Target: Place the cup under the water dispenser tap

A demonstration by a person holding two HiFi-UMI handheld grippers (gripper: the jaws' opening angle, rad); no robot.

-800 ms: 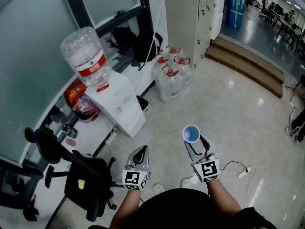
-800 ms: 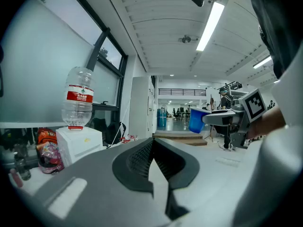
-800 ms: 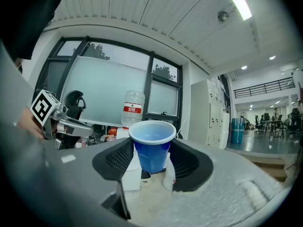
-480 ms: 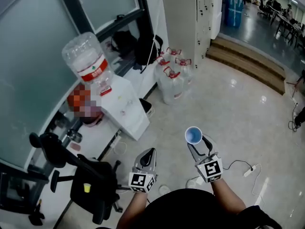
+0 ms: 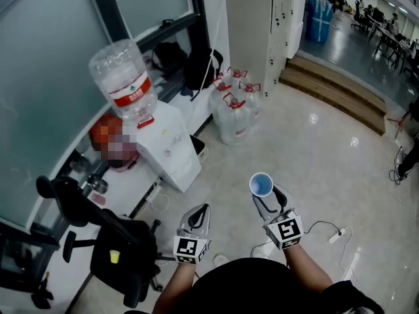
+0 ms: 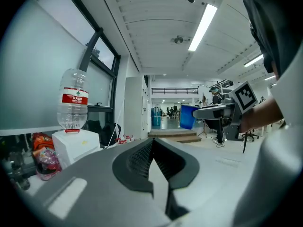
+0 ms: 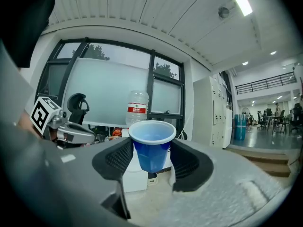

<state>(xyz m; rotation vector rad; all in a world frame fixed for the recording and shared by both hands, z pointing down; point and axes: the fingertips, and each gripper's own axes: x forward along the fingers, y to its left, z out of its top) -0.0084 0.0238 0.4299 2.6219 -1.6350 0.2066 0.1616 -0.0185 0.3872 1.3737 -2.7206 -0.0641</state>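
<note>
Right gripper point(image 5: 263, 195) clamps blue cup point(image 5: 261, 184), left gripper point(image 5: 201, 209) shut, empty; chair point(image 5: 114, 250) near dispenser point(image 5: 169, 146), spare bottles point(image 5: 234, 113) beyond it

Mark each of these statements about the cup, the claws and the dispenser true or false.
1. The right claw grips a blue cup upright. True.
2. The left claw is wide open. False: its jaws are together, with nothing between them.
3. The cup stands under the dispenser. False: it is held in the air above the floor, apart from the dispenser.
4. A bottle sits upside down on top of the dispenser. True.
</note>
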